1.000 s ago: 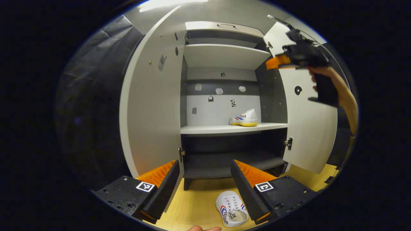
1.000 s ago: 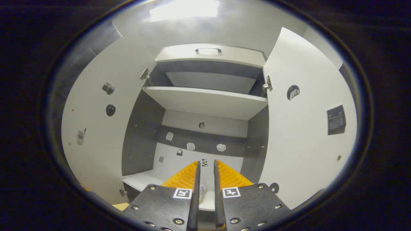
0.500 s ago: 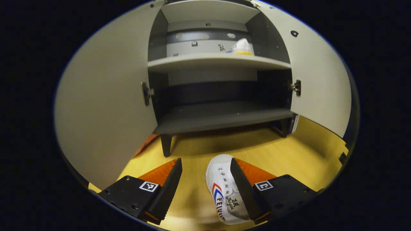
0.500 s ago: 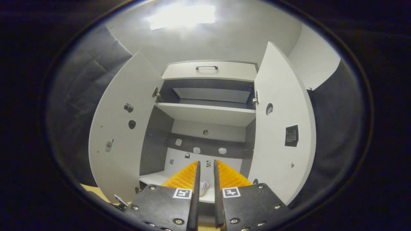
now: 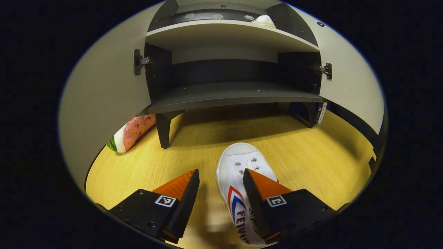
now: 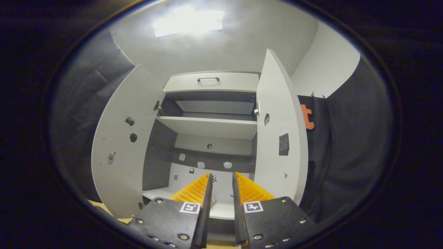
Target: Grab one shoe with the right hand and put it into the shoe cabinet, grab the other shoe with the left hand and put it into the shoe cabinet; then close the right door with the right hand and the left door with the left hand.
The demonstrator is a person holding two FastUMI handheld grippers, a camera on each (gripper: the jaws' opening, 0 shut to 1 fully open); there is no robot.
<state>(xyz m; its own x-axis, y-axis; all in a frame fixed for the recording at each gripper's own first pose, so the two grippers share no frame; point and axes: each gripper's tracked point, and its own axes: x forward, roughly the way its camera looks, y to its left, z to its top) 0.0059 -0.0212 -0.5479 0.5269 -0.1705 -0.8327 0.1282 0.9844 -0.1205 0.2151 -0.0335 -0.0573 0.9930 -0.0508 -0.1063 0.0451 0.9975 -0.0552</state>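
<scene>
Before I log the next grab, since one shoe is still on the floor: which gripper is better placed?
Left. The left gripper is open beside the shoe; the right gripper faces the cabinet.

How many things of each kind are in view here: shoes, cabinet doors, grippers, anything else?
Shoes: 2, one on the floor, one on the cabinet shelf
Cabinet doors: 2, left door, right door, both open
Grippers: 2, left gripper, right gripper
Watermelon-slice toy: 1
Total: 7
</scene>
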